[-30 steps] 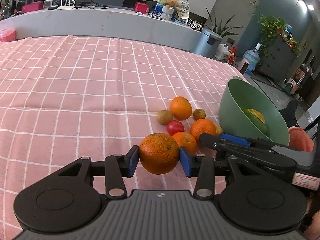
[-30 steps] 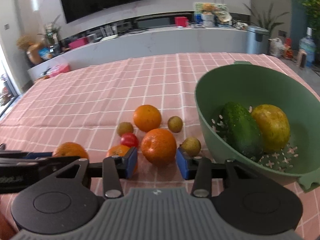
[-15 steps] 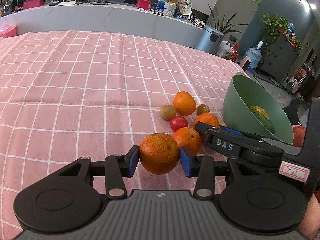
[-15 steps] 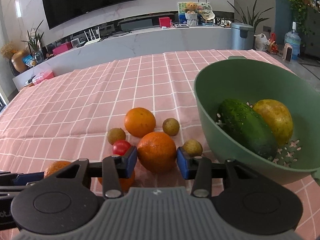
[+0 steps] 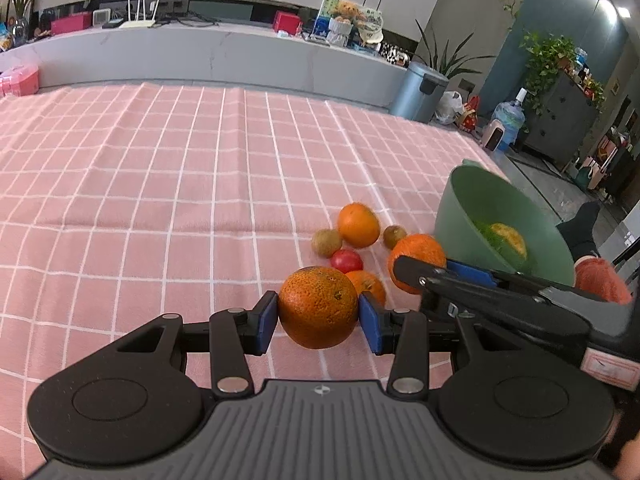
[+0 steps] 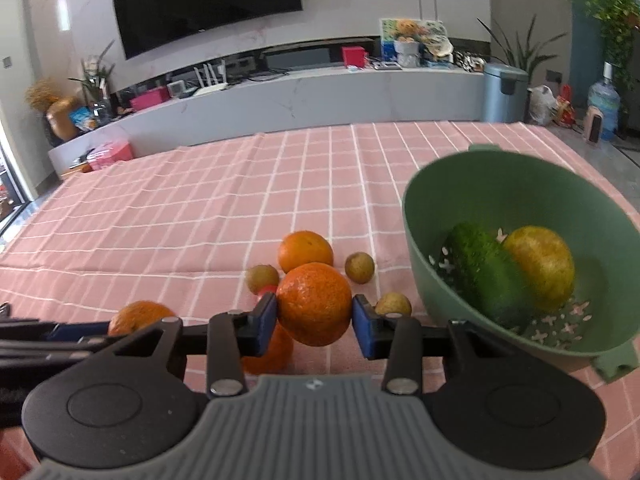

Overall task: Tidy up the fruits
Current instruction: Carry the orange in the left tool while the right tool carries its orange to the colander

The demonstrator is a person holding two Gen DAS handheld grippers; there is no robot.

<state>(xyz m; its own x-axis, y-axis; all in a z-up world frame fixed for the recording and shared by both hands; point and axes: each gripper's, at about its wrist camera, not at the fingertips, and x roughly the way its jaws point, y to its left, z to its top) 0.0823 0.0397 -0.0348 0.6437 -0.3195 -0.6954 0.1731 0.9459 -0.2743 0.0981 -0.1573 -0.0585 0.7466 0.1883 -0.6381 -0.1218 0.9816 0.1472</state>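
blue pads of the left gripper (image 5: pixel 318 317) pinch a pitted round orange (image 5: pixel 318 306); the right gripper (image 6: pixel 314 317) squeezes a smoother orange (image 6: pixel 314 303).

Under the claw and running far ahead of it lies a pink checked tablecloth (image 5: pixel 168 184), and past its far edge a long grey counter (image 6: pixel 320 96) crosses the room, carrying a white router (image 5: pixel 138 16) off to the left and a red box (image 6: pixel 354 55) and a framed picture (image 6: pixel 412 36) ahead to the right. High ahead on the wall hangs a dark television (image 6: pixel 204 0). To the right of the claw, beyond the cloth's corner, a blue-grey pedal bin (image 5: pixel 418 90) stands on the floor, with a water bottle (image 5: pixel 508 120) and a leafy plant on a dark cabinet (image 5: pixel 560 128) further right.
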